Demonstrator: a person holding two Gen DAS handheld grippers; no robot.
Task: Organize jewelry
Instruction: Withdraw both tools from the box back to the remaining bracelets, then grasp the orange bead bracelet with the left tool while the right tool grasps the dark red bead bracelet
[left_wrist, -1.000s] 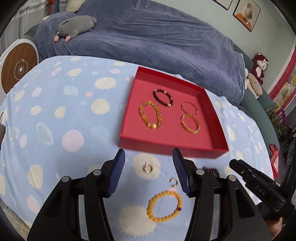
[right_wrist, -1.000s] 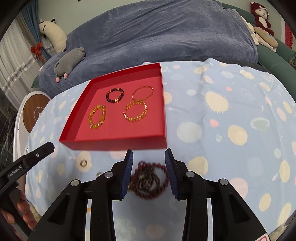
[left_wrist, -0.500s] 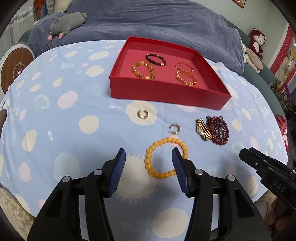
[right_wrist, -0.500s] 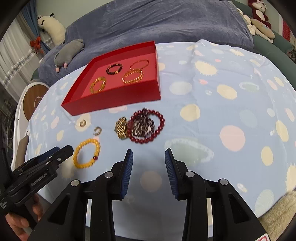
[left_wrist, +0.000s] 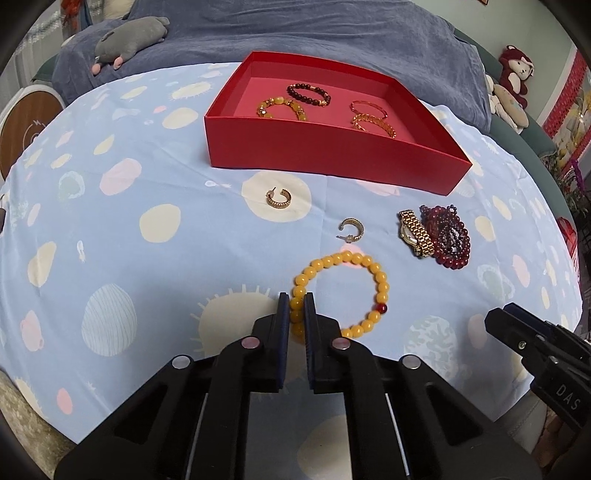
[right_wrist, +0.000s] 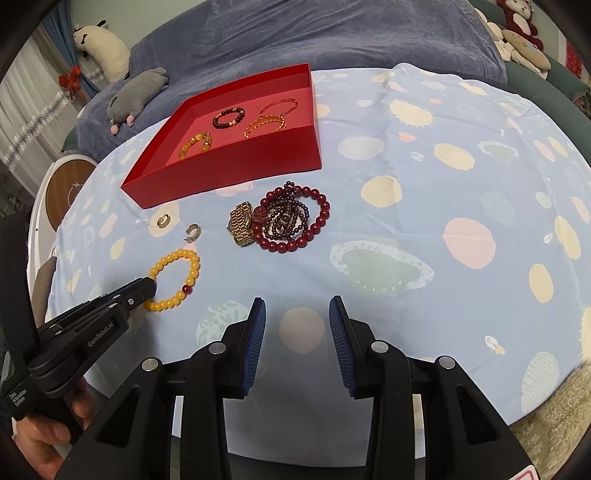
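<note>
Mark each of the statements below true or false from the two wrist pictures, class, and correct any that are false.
1. The left gripper is shut on the yellow bead bracelet. True.
2. The right gripper holds the gold watch. False: its jaws stand open over bare cloth, with nothing between them.
3. The red box is empty. False: four bracelets lie in it.
4. Two small gold hoop earrings lie on the tablecloth outside the box. True.
5. The gold watch lies against the dark red bead strands. True.
</note>
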